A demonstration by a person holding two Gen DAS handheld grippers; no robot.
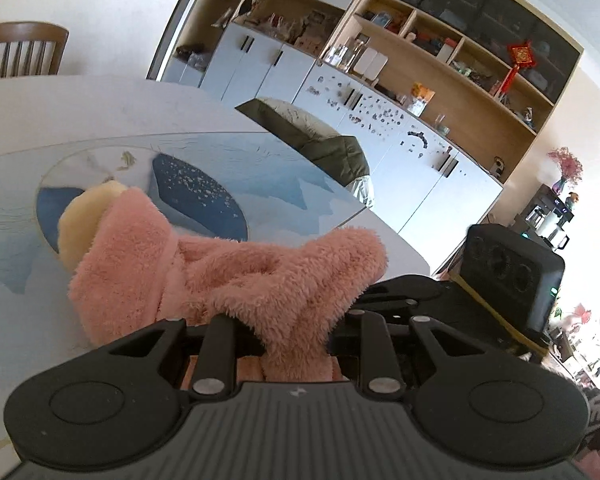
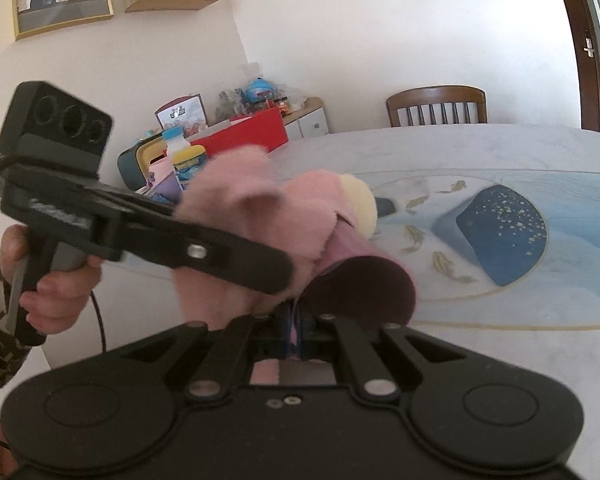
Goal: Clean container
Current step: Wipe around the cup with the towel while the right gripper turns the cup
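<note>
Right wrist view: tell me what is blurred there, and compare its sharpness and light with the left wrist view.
Right wrist view: the pink cloth and the left gripper crossing the frame are smeared; the table and chair read sharper. Left wrist view: the cloth's pile is crisp, the shelving bows with fisheye distortion, and daylight washes out the right edge.

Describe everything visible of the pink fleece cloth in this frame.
The pink fleece cloth is fluffy, bunched and folded, with a pale yellow patch at one end. The left gripper clamps it; in the right wrist view it drapes over the pink cylindrical container held by the right gripper, above the painted table. Whether it touches the table is unclear.
</note>
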